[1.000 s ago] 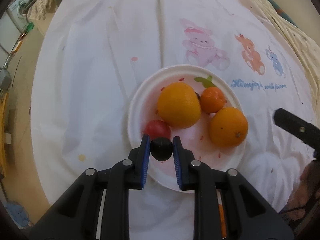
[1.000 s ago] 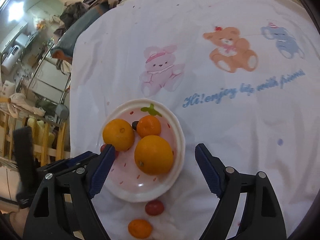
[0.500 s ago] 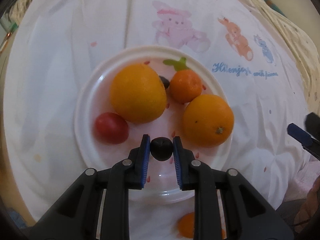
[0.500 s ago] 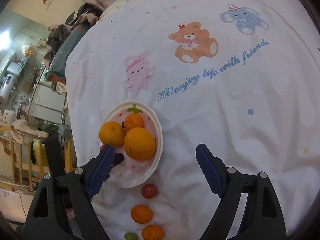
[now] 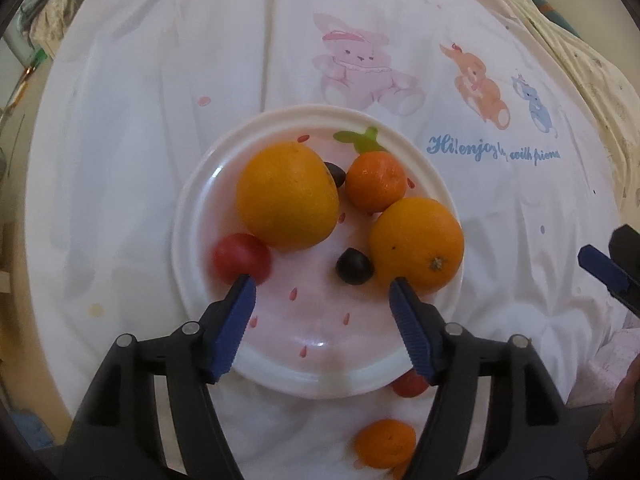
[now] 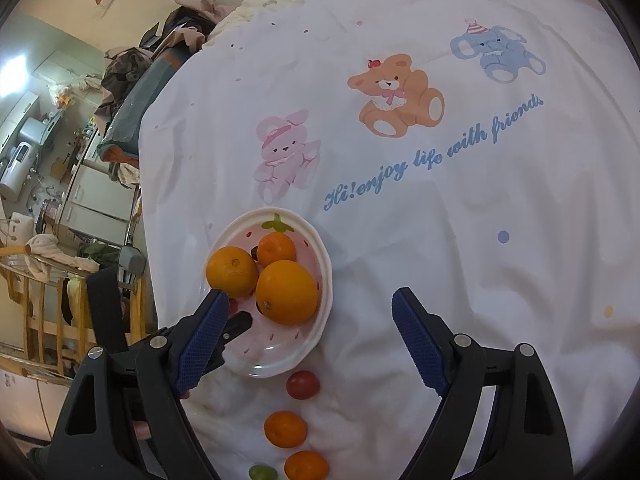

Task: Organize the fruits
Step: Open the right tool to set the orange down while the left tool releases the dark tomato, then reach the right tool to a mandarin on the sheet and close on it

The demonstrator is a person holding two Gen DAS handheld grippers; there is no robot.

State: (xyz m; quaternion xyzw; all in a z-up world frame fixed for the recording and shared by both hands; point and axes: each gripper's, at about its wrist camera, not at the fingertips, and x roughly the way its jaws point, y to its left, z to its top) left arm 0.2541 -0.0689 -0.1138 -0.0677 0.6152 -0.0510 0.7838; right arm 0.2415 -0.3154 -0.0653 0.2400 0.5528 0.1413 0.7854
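Observation:
A white strawberry-print plate (image 5: 316, 380) (image 6: 326, 280) holds two big oranges (image 5: 287, 195) (image 5: 417, 245), a tangerine (image 5: 375, 181), a red tomato (image 5: 241, 258) and two dark grapes: one (image 5: 354, 266) in the middle, one (image 5: 335, 173) behind the oranges. My left gripper (image 5: 323, 294) is open and empty just above the plate's near side, the middle grape lying free ahead of it. My right gripper (image 6: 306, 304) is open and empty, higher up to the right of the plate.
Loose on the white cartoon-print cloth (image 6: 440, 240) near the plate's front: a red tomato (image 6: 303, 385) (image 5: 409, 385), two tangerines (image 6: 285, 429) (image 6: 306, 465) and a green grape (image 6: 263, 472). The table's left edge (image 6: 150, 264) drops to a cluttered room.
My left gripper has opened and let go of the dark grape, which now lies on the plate beside the right orange. The right gripper has drawn back and up.

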